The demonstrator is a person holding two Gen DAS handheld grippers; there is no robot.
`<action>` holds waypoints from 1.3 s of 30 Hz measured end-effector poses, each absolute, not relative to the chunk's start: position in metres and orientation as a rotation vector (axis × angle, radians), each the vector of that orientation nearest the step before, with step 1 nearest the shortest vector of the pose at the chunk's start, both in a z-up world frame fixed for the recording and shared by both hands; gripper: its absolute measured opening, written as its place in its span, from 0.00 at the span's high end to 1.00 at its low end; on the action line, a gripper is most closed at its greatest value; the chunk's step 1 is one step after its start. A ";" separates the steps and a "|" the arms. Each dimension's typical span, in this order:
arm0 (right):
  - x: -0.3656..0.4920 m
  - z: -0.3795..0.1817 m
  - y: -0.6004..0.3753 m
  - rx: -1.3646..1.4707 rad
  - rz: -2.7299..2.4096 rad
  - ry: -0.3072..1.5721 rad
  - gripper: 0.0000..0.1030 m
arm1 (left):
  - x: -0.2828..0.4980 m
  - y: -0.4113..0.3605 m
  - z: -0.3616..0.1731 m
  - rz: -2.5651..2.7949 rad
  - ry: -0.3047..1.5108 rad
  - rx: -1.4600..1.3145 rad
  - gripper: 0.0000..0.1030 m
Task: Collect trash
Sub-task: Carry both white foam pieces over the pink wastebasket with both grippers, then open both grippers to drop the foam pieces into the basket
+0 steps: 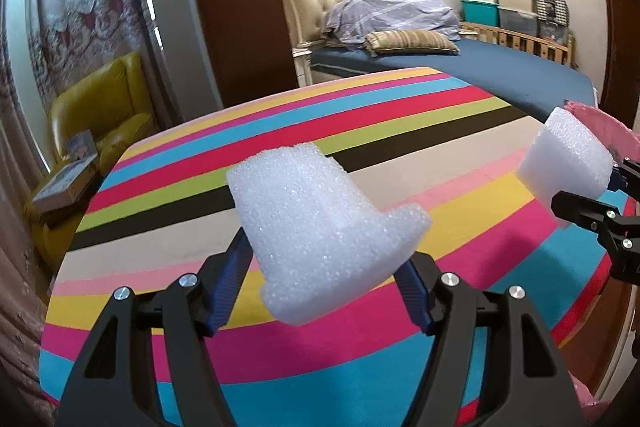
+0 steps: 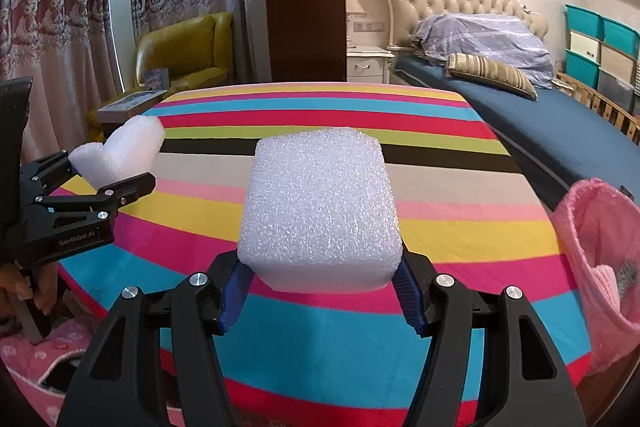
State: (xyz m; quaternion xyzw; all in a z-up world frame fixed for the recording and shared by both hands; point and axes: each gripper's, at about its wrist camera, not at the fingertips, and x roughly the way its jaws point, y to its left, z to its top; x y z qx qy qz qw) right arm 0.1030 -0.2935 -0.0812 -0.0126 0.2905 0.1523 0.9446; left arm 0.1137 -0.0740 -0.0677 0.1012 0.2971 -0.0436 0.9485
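In the left wrist view, we are clamping a notched white foam piece (image 1: 320, 227) in the left tongs (image 1: 320, 291), lifted above the striped counter (image 1: 160, 267). The right tongs (image 1: 592, 203) are gripping a second foam block (image 1: 564, 159) at the right edge, just in front of a pink bag (image 1: 608, 131). We are judging that bag to be the trash target, so we are keeping our squeeze light; foam dents and slips.

In the right wrist view, we are holding the squarish foam block (image 2: 320, 211) firmly between the blue pads (image 2: 236, 291). The pink bag (image 2: 600, 243) is gaping at the right, beside the counter (image 2: 460, 227). We are aiming above its rim before letting go, one piece at a time.
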 end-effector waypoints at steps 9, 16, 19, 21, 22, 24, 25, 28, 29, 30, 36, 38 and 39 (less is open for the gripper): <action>0.087 -0.080 -0.343 0.034 0.226 0.567 0.42 | 0.116 -0.114 -0.057 -0.168 0.583 0.267 0.36; 0.073 -0.069 -0.395 0.079 0.130 0.520 0.42 | 0.121 -0.154 -0.047 -0.268 0.574 0.298 0.36; 0.069 -0.065 -0.416 0.098 0.086 0.503 0.42 | 0.122 -0.176 -0.042 -0.318 0.571 0.309 0.36; 0.065 -0.065 -0.429 0.111 0.059 0.496 0.42 | 0.123 -0.192 -0.040 -0.354 0.567 0.320 0.36; 0.063 -0.065 -0.437 0.118 0.043 0.493 0.42 | 0.123 -0.196 -0.039 -0.368 0.566 0.323 0.36; 0.059 -0.065 -0.450 0.132 0.015 0.489 0.42 | 0.124 -0.210 -0.037 -0.403 0.568 0.328 0.36; 0.056 -0.066 -0.459 0.141 -0.001 0.487 0.42 | 0.125 -0.218 -0.036 -0.420 0.569 0.331 0.36; 0.050 -0.067 -0.479 0.159 -0.045 0.481 0.42 | 0.127 -0.245 -0.034 -0.468 0.568 0.343 0.36; 0.048 -0.068 -0.485 0.165 -0.058 0.479 0.42 | 0.128 -0.255 -0.033 -0.490 0.570 0.345 0.36; 0.045 -0.068 -0.494 0.172 -0.077 0.477 0.42 | 0.129 -0.261 -0.033 -0.504 0.574 0.344 0.36; 0.033 -0.067 -0.534 0.193 -0.159 0.466 0.42 | 0.134 -0.311 -0.031 -0.627 0.595 0.321 0.36; 0.029 -0.068 -0.548 0.206 -0.185 0.464 0.42 | 0.135 -0.330 -0.031 -0.669 0.596 0.315 0.36; 0.027 -0.069 -0.556 0.211 -0.200 0.463 0.42 | 0.136 -0.336 -0.031 -0.683 0.595 0.314 0.36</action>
